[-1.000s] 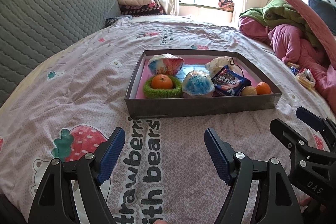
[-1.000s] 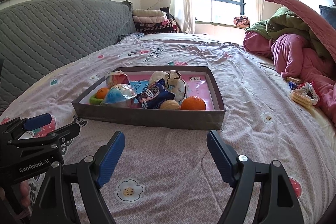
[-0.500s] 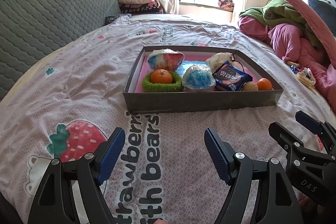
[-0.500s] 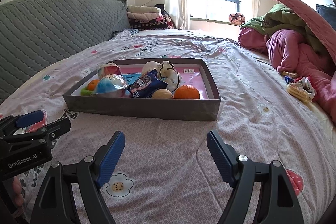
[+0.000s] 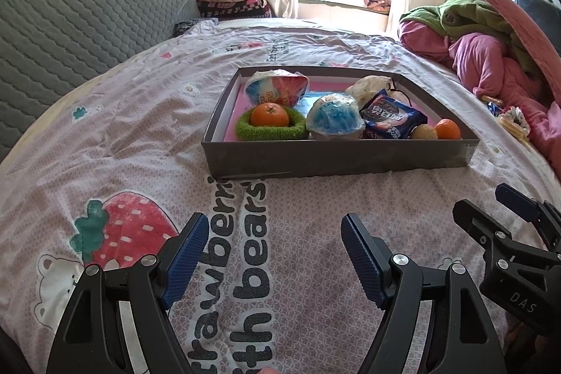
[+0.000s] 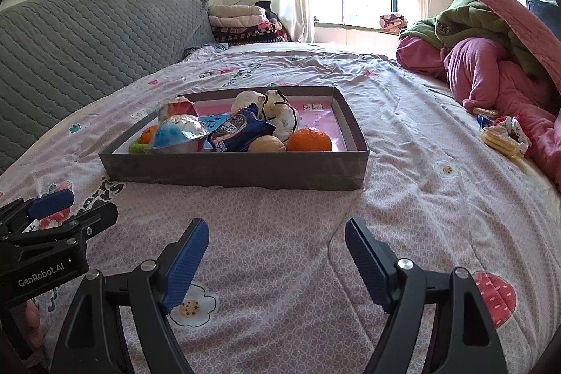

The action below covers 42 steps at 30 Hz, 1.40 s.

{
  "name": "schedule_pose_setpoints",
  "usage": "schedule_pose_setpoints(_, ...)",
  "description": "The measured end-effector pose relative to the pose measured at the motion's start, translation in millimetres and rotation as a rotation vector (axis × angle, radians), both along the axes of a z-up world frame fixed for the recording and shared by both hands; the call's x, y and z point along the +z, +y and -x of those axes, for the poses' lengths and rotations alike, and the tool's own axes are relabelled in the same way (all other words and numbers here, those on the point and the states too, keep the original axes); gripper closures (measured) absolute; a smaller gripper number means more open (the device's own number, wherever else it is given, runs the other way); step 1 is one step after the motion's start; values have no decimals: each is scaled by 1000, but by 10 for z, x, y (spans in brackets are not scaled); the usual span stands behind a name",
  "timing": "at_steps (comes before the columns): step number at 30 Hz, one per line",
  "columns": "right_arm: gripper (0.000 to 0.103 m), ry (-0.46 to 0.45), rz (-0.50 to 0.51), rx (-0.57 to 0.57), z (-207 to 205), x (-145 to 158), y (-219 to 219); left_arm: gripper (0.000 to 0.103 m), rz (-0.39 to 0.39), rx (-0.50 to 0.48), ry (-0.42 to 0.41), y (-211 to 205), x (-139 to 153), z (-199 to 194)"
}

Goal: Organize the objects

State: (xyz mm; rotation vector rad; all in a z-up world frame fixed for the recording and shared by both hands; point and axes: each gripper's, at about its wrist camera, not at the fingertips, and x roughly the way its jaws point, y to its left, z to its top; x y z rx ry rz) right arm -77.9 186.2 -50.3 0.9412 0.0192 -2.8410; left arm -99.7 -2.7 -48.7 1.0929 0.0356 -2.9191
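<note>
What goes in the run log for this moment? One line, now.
left gripper: open, empty | right gripper: open, empty | gray box: on bedspread, ahead of both | snacks, oranges: inside box

Both tools, left tool [image 5: 271,233] and right tool [image 6: 277,239], are black with ribbed blue pads and silver screws.

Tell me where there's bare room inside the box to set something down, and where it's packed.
Bare pink floor shows in the box along its far right side, between the white pouch and the right wall, behind the orange. The near and left parts are crowded: blue snack packet, blue cup, and green ring holding another orange.
</note>
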Motion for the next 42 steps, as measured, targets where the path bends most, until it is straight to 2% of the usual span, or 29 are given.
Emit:
schedule_pose_setpoints(12,23,-42,-12,0,28,-81,-4,24,2,-3,-1,-2,-17,16)
schedule_pose_setpoints(42,23,-68,-27,5,59,-126,-13,24,-6,5,-20,-46,-73,46)
